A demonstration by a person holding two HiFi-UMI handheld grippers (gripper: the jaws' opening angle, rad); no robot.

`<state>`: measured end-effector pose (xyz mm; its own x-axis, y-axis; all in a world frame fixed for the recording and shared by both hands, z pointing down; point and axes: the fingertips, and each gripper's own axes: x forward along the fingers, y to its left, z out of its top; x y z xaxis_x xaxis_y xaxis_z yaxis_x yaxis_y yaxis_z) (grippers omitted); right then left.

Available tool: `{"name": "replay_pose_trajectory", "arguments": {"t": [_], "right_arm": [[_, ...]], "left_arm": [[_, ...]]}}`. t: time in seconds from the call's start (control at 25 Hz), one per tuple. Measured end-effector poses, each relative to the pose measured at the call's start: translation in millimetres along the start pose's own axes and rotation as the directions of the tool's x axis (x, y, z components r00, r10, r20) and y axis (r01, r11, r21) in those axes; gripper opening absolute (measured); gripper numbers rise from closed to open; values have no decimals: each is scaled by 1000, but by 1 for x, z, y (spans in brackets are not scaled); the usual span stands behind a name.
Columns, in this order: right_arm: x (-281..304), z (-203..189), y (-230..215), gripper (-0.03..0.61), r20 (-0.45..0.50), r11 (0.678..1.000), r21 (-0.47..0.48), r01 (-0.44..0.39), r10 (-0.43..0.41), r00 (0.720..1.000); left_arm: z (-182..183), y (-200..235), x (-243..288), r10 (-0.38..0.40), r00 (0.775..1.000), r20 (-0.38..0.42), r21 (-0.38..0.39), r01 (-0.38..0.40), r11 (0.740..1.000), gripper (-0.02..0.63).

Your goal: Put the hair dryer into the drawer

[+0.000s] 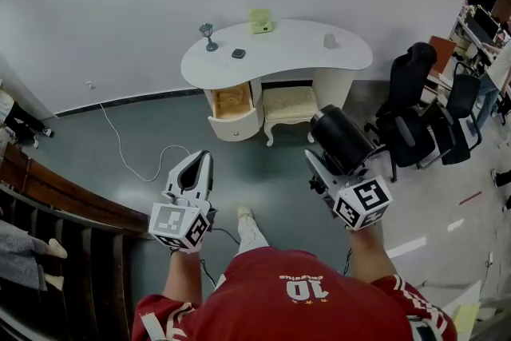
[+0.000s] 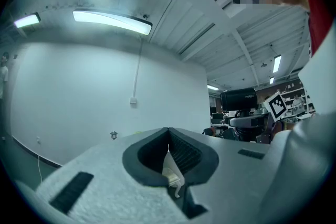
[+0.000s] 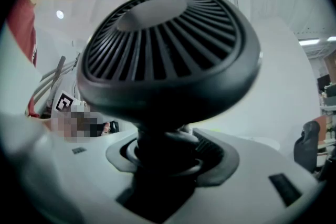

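Note:
The black hair dryer (image 1: pixel 342 138) stands upright in my right gripper (image 1: pixel 326 165), whose jaws are shut on its handle. In the right gripper view its round vented back (image 3: pixel 168 55) fills the picture above the right gripper (image 3: pixel 163 157). My left gripper (image 1: pixel 201 160) is shut with nothing in it, its tips meeting in the left gripper view (image 2: pixel 168 136). Ahead stands a white dressing table (image 1: pixel 295 44) against the wall. Its left drawer (image 1: pixel 232 103) is pulled open. Both grippers point level toward it, some way off across the floor.
A cushioned white stool (image 1: pixel 289 103) sits under the table beside the drawer. Black office chairs (image 1: pixel 419 112) crowd the right. A white cable (image 1: pixel 128 154) runs over the floor at left, beside a dark wooden railing (image 1: pixel 48 204). On the table are a small lamp (image 1: pixel 207 36) and a green box (image 1: pixel 261 20).

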<state>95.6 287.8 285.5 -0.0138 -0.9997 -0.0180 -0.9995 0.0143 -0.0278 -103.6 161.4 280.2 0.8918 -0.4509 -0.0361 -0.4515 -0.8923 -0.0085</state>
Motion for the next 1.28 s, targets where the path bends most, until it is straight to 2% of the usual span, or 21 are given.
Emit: {"name": "replay_pose_trajectory", "arguments": {"t": [0.36,0.68,1.08,1.28], "right_arm": [[87,4,-9,252,-10,1000,-21,-21,21,1000],[181,-4,-26,253,-60,999,-26,-45,44,997],[308,-25,-14,252,-89,995,-22,-99,97,991],[349,-44,-7,252,-113,993,-31,-115,111,987]], "left_arm": [[-1,68,45,11,1000,-12,-31,-11,999,-2],[-10,146,112,-9,1000,-9,-70,9,998,-2],[-39,249,169,-35,998,-54,-85,30,996,-2],[-57,275,188,-69,995,-76,-100,61,993,-2]]}}
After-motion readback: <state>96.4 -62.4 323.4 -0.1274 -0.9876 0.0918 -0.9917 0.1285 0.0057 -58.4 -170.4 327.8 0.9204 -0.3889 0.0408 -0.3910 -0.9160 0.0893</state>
